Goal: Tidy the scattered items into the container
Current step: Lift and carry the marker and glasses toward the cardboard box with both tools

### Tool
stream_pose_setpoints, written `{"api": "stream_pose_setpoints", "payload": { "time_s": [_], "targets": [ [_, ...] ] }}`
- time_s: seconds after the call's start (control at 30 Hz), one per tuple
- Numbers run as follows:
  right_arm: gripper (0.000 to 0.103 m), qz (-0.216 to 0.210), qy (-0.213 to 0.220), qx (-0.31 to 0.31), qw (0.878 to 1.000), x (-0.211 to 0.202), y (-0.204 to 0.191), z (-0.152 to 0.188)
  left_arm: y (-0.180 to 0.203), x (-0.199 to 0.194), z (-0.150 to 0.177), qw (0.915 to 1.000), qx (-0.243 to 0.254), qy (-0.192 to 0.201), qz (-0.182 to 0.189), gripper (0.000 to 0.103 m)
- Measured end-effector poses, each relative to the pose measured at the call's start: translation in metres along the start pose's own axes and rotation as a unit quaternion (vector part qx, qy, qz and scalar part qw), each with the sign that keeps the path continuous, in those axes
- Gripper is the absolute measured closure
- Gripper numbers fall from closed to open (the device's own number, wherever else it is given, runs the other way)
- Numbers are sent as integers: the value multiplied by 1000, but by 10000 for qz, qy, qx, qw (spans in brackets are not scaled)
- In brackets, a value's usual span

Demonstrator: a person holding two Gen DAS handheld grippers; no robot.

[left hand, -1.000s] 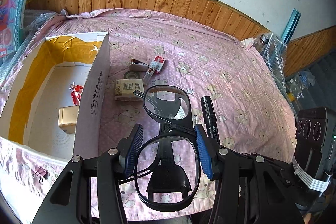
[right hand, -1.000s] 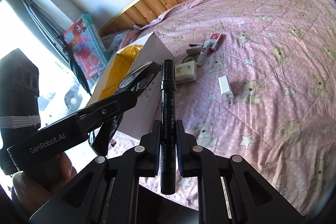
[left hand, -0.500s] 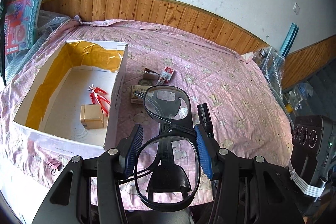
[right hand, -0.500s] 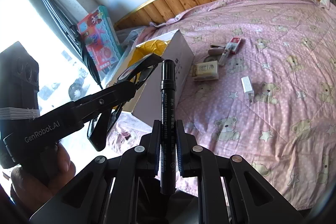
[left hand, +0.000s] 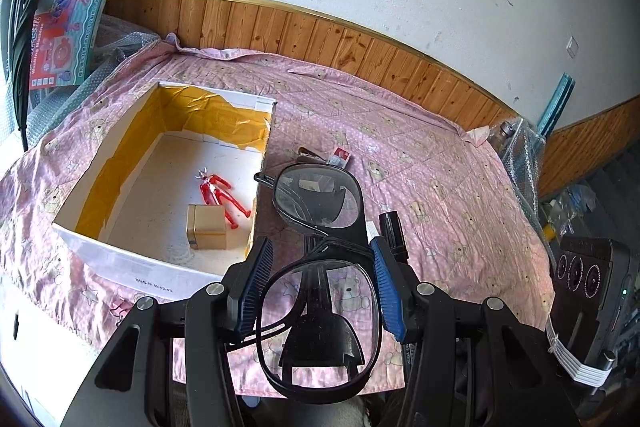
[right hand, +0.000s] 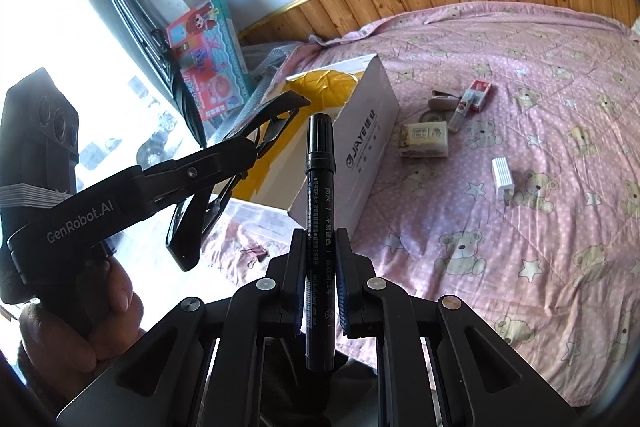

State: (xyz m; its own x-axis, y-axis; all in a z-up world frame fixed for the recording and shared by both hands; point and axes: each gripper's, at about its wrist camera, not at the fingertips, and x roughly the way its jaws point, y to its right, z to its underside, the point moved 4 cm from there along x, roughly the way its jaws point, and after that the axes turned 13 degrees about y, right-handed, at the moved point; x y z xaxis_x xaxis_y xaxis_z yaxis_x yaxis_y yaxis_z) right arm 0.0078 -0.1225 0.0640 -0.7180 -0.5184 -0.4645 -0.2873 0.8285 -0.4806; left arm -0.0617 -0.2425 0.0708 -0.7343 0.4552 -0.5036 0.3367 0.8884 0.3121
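The left gripper [left hand: 322,285] holds a pair of black-framed glasses [left hand: 318,267], its blue-padded fingers [left hand: 256,287] pinching the nearer lens rim; the far lens reaches toward 12 o'clock, past the right wall of the white box [left hand: 120,261] lying at 10 o'clock. Inside the box lie a red figure [left hand: 220,193] and, just beside it, a small tan carton [left hand: 206,231]. The right gripper [right hand: 320,281] has its fingers pressed onto a black marker [right hand: 320,211], cap pointing to 12 o'clock. On the pink bedsheet [right hand: 540,107] at 1 to 2 o'clock rest a cream packet [right hand: 424,139], a white charger [right hand: 503,177] and a red-and-white pack [right hand: 470,99].
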Motion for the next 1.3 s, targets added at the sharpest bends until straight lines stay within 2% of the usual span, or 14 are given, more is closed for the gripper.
{"api": "stream_pose_setpoints", "payload": {
  "time_s": [0.53, 1.07, 1.3],
  "targets": [
    [89, -232, -191, -272, 9992, 34, -25, -28, -41, 0, -34, 9987, -358, 244, -249, 52],
    [89, -497, -425, -337, 9973, 89, -35, -52, -97, 31, -55, 9952, -603, 183, -742, 52],
    [89, -563, -480, -323, 9967, 114, -35, -64, -112, 51, -59, 9937, -499, 41, -1004, 52]
  ]
}}
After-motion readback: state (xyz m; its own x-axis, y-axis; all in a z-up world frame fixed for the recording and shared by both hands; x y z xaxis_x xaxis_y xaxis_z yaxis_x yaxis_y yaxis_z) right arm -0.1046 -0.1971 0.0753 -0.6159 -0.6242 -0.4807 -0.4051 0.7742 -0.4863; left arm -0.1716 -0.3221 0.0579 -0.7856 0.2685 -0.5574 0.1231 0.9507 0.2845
